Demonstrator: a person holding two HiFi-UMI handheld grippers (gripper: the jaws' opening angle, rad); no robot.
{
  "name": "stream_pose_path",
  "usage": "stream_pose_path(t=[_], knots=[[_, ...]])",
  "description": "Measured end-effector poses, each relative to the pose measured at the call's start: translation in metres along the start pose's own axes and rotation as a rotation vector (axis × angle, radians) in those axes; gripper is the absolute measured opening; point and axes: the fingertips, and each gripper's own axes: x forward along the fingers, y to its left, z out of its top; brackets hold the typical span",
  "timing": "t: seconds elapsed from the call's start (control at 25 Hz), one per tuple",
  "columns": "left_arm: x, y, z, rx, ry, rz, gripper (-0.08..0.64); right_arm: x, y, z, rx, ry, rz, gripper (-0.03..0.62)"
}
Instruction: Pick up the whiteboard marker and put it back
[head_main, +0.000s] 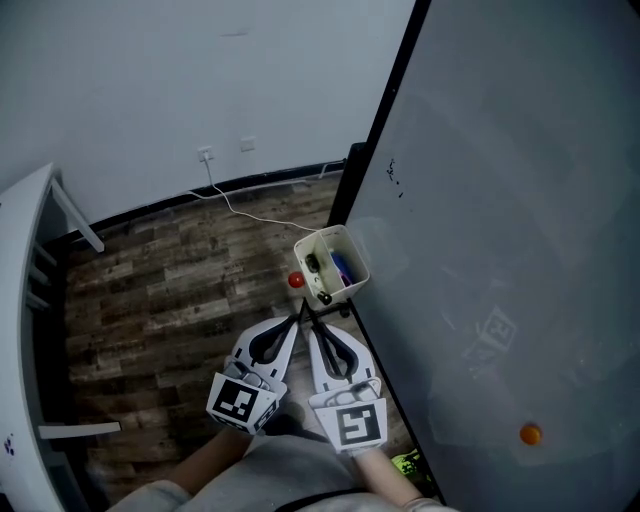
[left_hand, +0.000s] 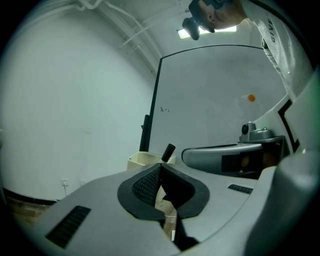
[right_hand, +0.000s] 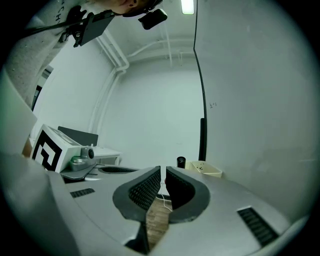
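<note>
Where the cream holder (head_main: 352, 262) hangs at the dark left edge of the whiteboard (head_main: 500, 250), I see the whiteboard marker (head_main: 314, 266) standing inside it: a dark barrel with a black cap, leaning slightly, with a blue pen (head_main: 343, 268) just beside it in the same box. From the left gripper view the marker's black cap (left_hand: 168, 150) pokes up at a tilt above the holder's rim (left_hand: 141, 160). From the right gripper view the cap (right_hand: 181, 162) shows as a short black stub left of the holder (right_hand: 207, 169). A small red ball (head_main: 296, 281) sits just beside the holder's lower left corner, and an orange magnet (head_main: 530, 434) is stuck low on the board.

The left hand-held gripper (head_main: 296, 322) and the right hand-held gripper (head_main: 309, 320) are side by side below the holder, over the wooden floor (head_main: 160, 290). They angle inward so that their tips nearly cross just under the box, and their marker cubes face the head camera. Neither touches the marker.

On the left hand-held gripper (left_hand: 161, 167) the pads meet at the tips, with only floor showing through the hollow lower down, so it is closed and empty. The right hand-held gripper (right_hand: 163, 172) has its jaws drawn together to a thin slit and holds nothing either. Each one points up toward the holder from below.
</note>
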Motion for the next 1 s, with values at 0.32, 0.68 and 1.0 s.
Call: stream_pose_path(t=[0.32, 0.68, 1.0], knots=[[0.023, 0.011, -0.010, -0.007, 0.028, -0.031, 0.014, 0.013, -0.021, -0.012, 0.036, 0.016, -0.048, 0.098], [0.043, 0.035, -0.014, -0.013, 0.063, -0.136, 0.014, 0.041, -0.036, -0.017, 0.060, 0.048, -0.167, 0.101], [0.052, 0.052, -0.011, -0.013, 0.084, -0.268, 0.014, 0.052, -0.040, -0.021, 0.089, 0.083, -0.295, 0.101]])
